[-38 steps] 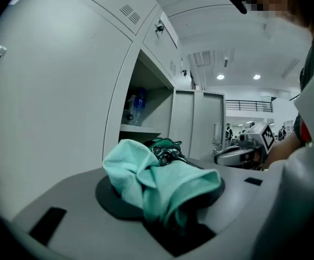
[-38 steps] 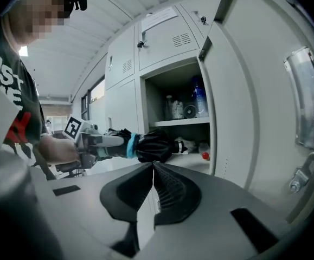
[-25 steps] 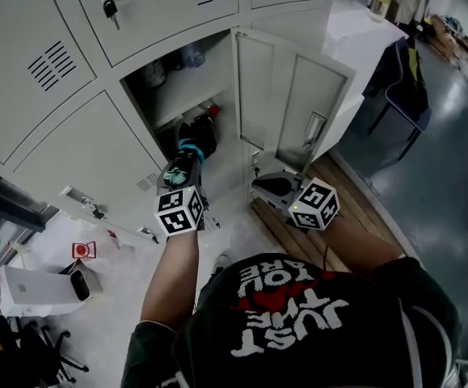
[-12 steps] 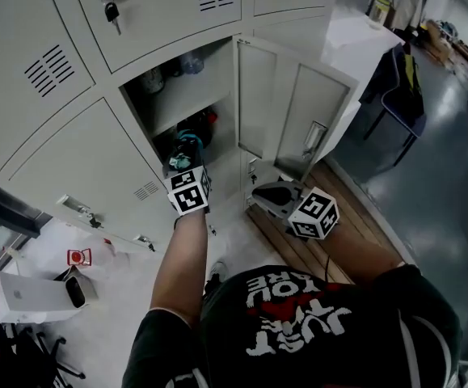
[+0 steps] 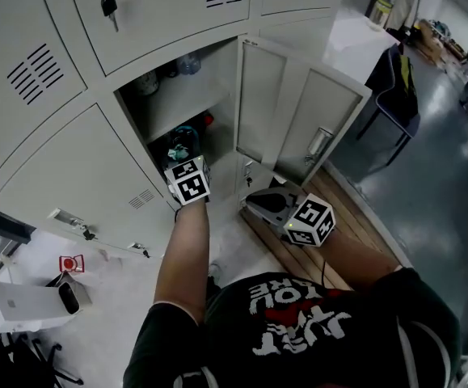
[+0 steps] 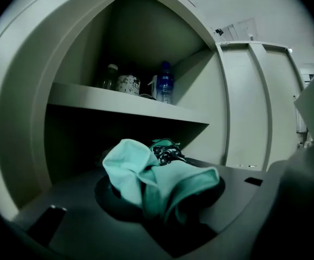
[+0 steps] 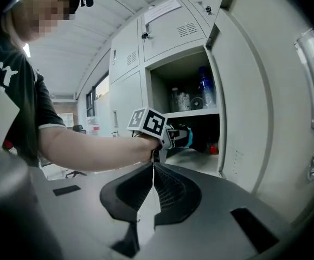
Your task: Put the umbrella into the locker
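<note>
Holding: crumpled teal umbrella (image 6: 146,177), pinched in the left claw (image 6: 159,196) at the mouth of the open locker's (image 5: 238,87) lower compartment, beneath the shelf (image 6: 119,99) bearing a blue bottle (image 6: 165,85). Right claw (image 7: 152,199): pressed together, empty, near the open door (image 5: 318,107).

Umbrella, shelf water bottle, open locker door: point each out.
teal fabric folded umbrella (image 6: 146,180): left gripper view, bunched canopy.
clear blue-labelled plastic water bottle (image 6: 165,88): left gripper view, its label.
open grey metal locker door (image 5: 335,103): head view, inner panel.
</note>
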`<action>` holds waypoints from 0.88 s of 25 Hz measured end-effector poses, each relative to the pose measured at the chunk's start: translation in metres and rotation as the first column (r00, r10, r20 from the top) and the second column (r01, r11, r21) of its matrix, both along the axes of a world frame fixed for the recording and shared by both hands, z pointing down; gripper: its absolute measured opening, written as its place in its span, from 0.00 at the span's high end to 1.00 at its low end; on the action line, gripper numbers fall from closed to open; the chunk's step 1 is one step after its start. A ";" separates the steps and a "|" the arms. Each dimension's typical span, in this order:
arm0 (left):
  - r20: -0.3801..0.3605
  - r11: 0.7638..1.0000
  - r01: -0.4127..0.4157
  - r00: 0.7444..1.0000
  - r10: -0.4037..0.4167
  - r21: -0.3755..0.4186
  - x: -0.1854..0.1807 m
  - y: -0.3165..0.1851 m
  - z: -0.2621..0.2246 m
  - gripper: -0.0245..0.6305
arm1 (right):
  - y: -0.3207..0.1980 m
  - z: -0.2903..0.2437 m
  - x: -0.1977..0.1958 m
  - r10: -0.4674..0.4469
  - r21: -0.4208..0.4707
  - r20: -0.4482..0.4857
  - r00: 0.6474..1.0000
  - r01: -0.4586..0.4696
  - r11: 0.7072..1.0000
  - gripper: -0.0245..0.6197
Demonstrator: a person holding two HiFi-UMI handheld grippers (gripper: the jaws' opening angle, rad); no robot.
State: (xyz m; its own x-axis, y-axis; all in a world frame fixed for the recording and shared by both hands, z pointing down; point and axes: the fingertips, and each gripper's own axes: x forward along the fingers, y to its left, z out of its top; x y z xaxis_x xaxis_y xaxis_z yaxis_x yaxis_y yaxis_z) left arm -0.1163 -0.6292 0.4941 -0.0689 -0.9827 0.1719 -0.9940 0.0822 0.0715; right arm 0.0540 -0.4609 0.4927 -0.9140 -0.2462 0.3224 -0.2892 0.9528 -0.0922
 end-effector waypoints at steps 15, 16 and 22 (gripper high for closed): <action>0.020 0.997 0.072 0.997 -0.072 0.027 -0.031 -0.052 0.013 0.66 | -0.021 0.005 -0.017 0.021 -0.013 0.006 1.000 -0.021 1.000 0.91; 0.021 0.997 0.075 0.997 -0.076 0.028 -0.032 -0.056 0.015 0.66 | -0.022 0.006 -0.017 0.021 -0.016 0.005 1.000 -0.021 1.000 0.91; 0.042 0.994 0.102 0.994 -0.103 0.026 -0.043 -0.074 0.021 0.65 | -0.025 0.010 -0.016 0.030 -0.025 0.001 1.000 -0.030 0.999 0.91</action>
State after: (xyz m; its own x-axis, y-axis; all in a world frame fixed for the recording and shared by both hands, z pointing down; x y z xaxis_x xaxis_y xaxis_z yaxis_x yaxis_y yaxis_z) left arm -0.1594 -0.7031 0.5152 -0.1761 -0.9738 0.1438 -0.9827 0.1824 0.0321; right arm 0.0383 -0.4857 0.5023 -0.9068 -0.2652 0.3276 -0.3173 0.9412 -0.1164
